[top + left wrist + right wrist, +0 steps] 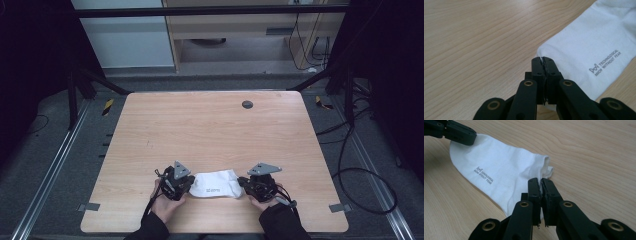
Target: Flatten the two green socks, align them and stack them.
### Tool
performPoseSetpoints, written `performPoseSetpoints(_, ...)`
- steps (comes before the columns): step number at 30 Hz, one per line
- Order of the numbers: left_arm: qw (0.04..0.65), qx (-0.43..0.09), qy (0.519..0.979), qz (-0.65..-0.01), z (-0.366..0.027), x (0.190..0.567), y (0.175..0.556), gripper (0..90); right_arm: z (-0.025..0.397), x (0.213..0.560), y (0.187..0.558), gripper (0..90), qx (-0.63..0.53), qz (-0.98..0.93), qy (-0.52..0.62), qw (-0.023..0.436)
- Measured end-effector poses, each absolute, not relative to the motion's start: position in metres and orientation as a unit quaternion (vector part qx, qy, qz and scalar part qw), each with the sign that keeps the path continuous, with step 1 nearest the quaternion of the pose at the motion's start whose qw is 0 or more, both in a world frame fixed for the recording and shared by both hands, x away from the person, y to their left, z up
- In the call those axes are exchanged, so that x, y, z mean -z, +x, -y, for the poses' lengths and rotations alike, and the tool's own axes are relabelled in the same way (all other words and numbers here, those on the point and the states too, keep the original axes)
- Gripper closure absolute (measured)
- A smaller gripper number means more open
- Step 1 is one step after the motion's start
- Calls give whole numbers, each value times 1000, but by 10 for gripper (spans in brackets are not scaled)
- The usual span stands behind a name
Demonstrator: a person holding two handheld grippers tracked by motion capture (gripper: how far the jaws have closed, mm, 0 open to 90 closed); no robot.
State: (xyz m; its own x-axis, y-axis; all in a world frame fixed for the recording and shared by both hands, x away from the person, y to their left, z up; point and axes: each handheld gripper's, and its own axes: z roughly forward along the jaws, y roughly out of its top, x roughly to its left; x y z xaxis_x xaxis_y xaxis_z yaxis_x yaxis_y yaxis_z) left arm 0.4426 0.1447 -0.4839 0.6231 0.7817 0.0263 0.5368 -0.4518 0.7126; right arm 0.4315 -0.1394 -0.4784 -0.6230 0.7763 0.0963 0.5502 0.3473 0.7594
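We pinch white sock [215,183] at both ends — left gripper [542,60], right gripper [541,181] clenched on fabric — next, lift together, keep taut.

Sock [499,177]: white knit cloth, matt, printed grey lettering. Table [210,125]: pale wood-grain top, smooth. Left gripper [542,59]: black matt plastic.

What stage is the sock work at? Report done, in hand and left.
Done: the white sock lies flat near the table's front edge, printed side up. In hand: the left gripper is shut on one end and the right gripper is shut on the other, at the open cuff, with the sock spread between them. Left: no fold shows yet, so probably folding or moving it.
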Motion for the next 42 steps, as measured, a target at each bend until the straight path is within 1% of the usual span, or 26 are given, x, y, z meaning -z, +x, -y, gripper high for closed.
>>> performPoseSetpoints(5, 340, -180, 835, -394, -144, 487, 444, 872, 140, 483, 433, 853, -388, -813, 411, 140)
performPoseSetpoints(12, 339, -180, 836, -393, -145, 490, 445, 844, 140, 489, 436, 824, -376, -818, 408, 150)
performPoseSetpoints(15, 344, -180, 835, -391, -144, 491, 444, 800, 141, 491, 436, 802, -372, -820, 406, 155)
performPoseSetpoints(19, 361, -189, 828, -385, -147, 486, 442, 676, 143, 487, 435, 756, -386, -815, 400, 165)
performPoseSetpoints(22, 378, -197, 822, -379, -153, 478, 438, 647, 146, 480, 435, 760, -416, -801, 392, 178)
performPoseSetpoints(24, 388, -203, 816, -378, -155, 472, 437, 655, 147, 477, 435, 784, -433, -793, 389, 181)
performPoseSetpoints(26, 395, -208, 811, -377, -156, 469, 436, 696, 146, 475, 434, 834, -448, -786, 388, 180)
performPoseSetpoints(30, 384, -203, 823, -366, -152, 473, 437, 760, 139, 477, 436, 882, -454, -787, 383, 165)
performPoseSetpoints(35, 358, -194, 839, -361, -147, 484, 440, 804, 129, 488, 441, 895, -427, -804, 384, 154)
performPoseSetpoints(42, 340, -183, 850, -357, -144, 491, 439, 816, 127, 500, 445, 898, -394, -820, 386, 152)
